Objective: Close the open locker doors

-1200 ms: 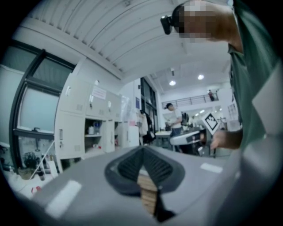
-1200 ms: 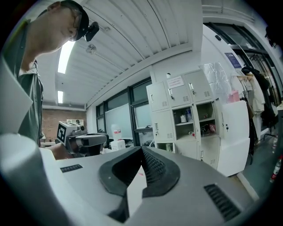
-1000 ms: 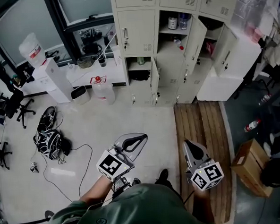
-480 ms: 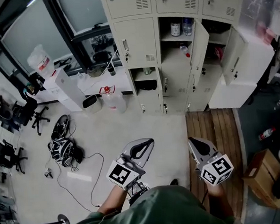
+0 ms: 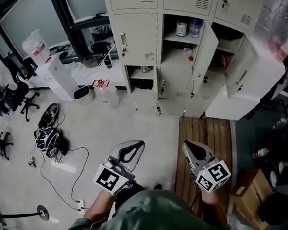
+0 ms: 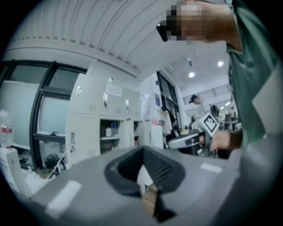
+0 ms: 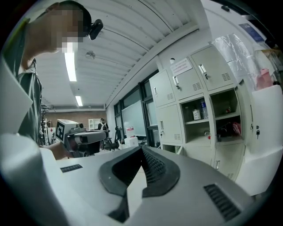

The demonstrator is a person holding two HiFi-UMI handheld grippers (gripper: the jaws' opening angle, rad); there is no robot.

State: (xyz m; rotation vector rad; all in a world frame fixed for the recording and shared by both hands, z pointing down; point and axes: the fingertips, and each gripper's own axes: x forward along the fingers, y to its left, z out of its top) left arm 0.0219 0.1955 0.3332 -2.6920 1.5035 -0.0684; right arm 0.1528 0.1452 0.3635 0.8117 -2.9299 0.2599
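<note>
The beige lockers [image 5: 139, 34] stand across the room at the top of the head view. Three doors hang open: a small lower door [image 5: 159, 88], a tall middle door [image 5: 204, 60] and a wide right door [image 5: 252, 74]. Bottles [image 5: 186, 28] sit on the open middle shelf. My left gripper [image 5: 137, 145] and right gripper [image 5: 187, 146] are held low in front of the person, far from the lockers, both shut and holding nothing. The lockers [image 6: 104, 128] also appear past my left gripper [image 6: 142, 151] in its own view. The right gripper view shows them [image 7: 199, 106] beyond my right gripper [image 7: 141, 151].
A strip of wooden floor [image 5: 203, 132] runs toward the lockers under the right gripper. A water jug [image 5: 104, 95] and white dispenser [image 5: 59, 78] stand left of the lockers. Shoes and a bag [image 5: 48, 135] with cables lie at left. A cardboard box [image 5: 249, 198] sits lower right.
The head view has swung a little, so the lockers and floor shift in the picture. Both grippers stay low and shut, with the same doors open.
</note>
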